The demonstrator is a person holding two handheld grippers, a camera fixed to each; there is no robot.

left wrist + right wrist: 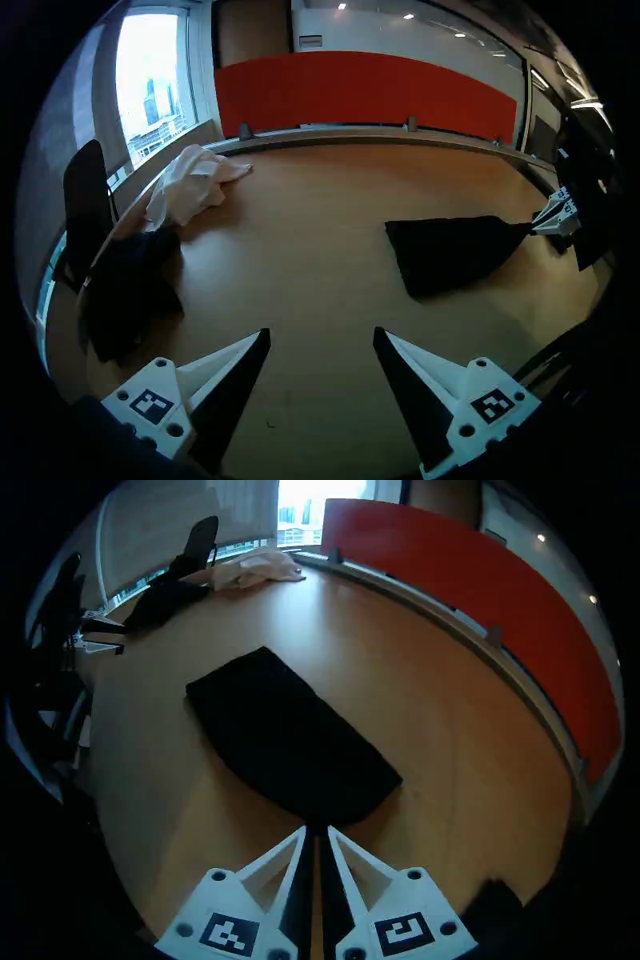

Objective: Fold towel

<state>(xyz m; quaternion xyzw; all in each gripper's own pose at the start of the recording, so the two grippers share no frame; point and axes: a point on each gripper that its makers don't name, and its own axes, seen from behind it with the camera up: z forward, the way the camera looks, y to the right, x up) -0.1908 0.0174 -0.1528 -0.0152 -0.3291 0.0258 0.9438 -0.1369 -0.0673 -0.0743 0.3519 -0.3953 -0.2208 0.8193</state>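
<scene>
Your right tongs (318, 830) are pressed together, pinching the near edge of the black towel (288, 736), which is spread on the counter (456, 720) ahead of them. Your left tongs (320, 331) are spread, with the towel ahead to their right.

Daylight is flooding in, blowing out the window (152, 96); the desk (320, 208) is glowing softly, the black towel (288, 736) is losing detail, and edges are bending.
</scene>
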